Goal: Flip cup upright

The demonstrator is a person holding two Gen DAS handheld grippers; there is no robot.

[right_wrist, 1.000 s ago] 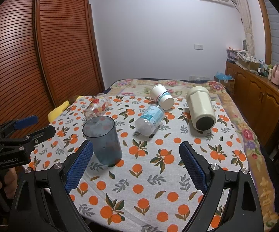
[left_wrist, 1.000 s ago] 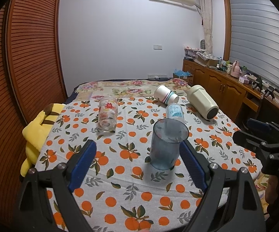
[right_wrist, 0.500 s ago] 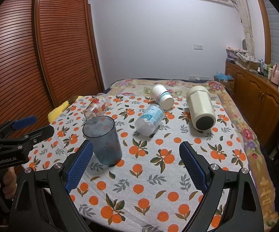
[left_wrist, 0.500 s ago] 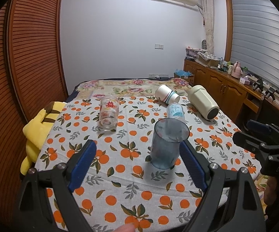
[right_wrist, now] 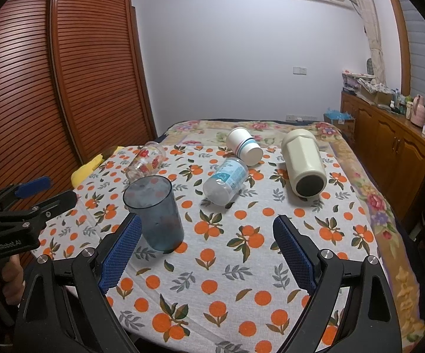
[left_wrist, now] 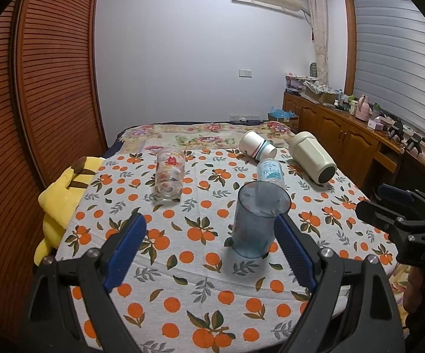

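Picking the next one is the step in hand as I read it — the blue cup [left_wrist: 258, 220] already stands upright, mouth up, on the orange-print cloth [left_wrist: 183, 253], so the floral glass [left_wrist: 169, 175] lying on its side further back looks like the obvious candidate. To do it well I'd come in low and square to the glass's length, close on the body near the middle so it can't roll away, then rotate up and set the base flat before letting go; glass on soft cloth could wobble. Both grippers are spread wide and hold nothing. The left gripper [left_wrist: 209, 253] hangs over the near edge of the bed, its right finger just beside the blue cup, and the floral glass sits well beyond its left finger. The right gripper [right_wrist: 206, 253] has the blue cup just beside its left finger; the clear bottle [right_wrist: 227, 181], paper cup [right_wrist: 244, 145] and cream flask [right_wrist: 303, 161] all lie on their sides further out ahead of it.
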